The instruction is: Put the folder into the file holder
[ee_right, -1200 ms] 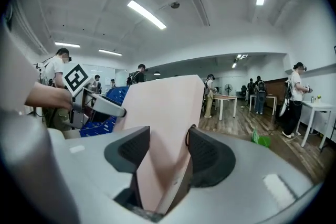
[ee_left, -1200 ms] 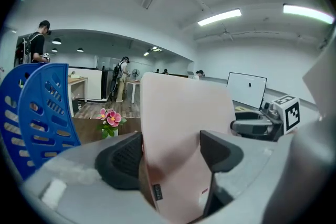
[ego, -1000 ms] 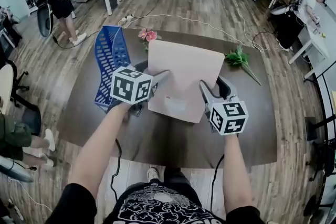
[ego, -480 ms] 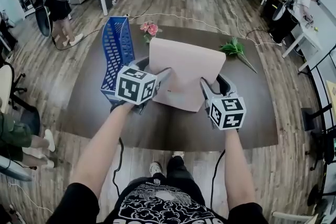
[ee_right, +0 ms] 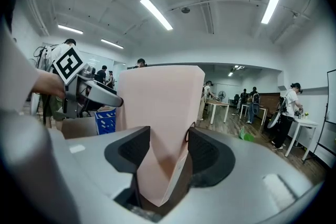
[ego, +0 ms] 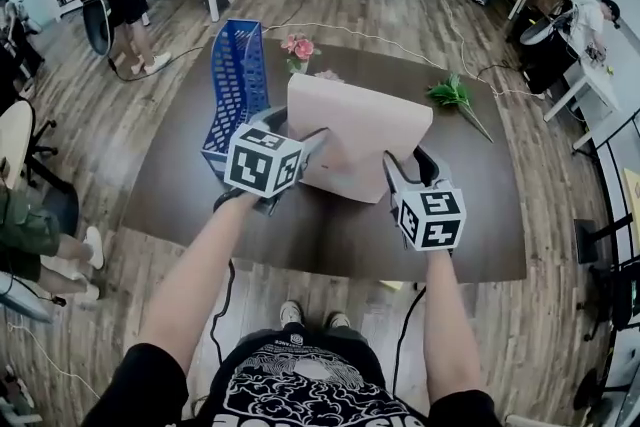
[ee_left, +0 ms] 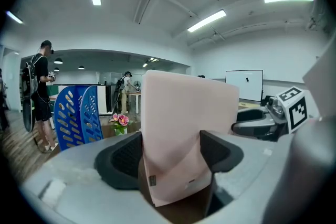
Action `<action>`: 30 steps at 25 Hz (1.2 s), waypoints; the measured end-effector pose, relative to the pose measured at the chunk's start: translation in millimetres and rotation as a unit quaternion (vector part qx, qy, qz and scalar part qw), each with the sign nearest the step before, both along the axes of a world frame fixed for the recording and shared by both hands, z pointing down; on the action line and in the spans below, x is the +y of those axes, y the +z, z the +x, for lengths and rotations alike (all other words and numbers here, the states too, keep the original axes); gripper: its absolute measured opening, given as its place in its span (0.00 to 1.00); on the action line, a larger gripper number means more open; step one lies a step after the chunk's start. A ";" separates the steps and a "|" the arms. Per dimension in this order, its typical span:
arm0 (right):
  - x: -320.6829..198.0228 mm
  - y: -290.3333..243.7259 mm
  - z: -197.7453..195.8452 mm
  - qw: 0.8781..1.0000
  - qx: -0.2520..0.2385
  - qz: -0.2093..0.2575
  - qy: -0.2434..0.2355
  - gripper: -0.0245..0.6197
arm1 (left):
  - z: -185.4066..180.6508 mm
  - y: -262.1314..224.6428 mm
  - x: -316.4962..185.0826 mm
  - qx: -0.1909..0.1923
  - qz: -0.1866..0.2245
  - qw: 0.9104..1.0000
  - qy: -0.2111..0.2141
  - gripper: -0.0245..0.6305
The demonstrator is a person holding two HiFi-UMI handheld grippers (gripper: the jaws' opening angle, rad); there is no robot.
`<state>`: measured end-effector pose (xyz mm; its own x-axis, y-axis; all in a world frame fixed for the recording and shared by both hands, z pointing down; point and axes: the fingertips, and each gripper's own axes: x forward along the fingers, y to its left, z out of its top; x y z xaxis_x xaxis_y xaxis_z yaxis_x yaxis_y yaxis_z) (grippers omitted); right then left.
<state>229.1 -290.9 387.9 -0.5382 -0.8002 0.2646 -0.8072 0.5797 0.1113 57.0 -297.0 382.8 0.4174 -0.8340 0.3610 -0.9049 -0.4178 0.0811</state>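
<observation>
An open office with wood flooring surrounds a dark tabletop [ego: 330, 235].

From the head view, the pink folder [ego: 360, 130] stands upright above the tabletop, its broad face towards us, carried between both hands. The left gripper [ego: 290, 155] has its lower left corner and the right gripper [ego: 412, 173] its lower right. The blue holder [ego: 235, 80] stands to the left of the folder and slightly beyond, well nearer the left gripper, with its long axis running away from us. We judge the folder must shift left and turn edge-on to line up with the slots.

In the left gripper view, the fingers [ee_left: 123, 157] stand wide, yet both pads meet the folder [ee_left: 184, 134], so it is gripped. The holder [ee_left: 76, 115] shows left of the folder, apart from it.

In the right gripper view, the fingers [ee_right: 131, 152] are about half closed and clamp the folder [ee_right: 157, 113] at its folded edge. The holder [ee_right: 106, 119] sits far behind, beyond the left gripper [ee_right: 89, 94].
</observation>
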 end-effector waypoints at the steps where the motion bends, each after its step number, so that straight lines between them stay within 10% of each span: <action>1: 2.4 0.4 0.9 1.000 -0.001 0.000 -0.004 0.39 | 0.4 0.7 2.9 -0.002 0.000 1.000 -0.001 0.57; 30: 13.8 0.2 0.0 0.995 -0.014 -0.022 -0.098 0.38 | -5.5 9.9 30.4 0.009 -0.022 0.995 -0.098 0.58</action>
<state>229.1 -277.1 388.1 -0.6898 -0.6677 0.2798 -0.6810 0.7296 0.0621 51.5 -266.6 392.6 0.2556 -0.8834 0.3927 -0.9667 -0.2294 0.1131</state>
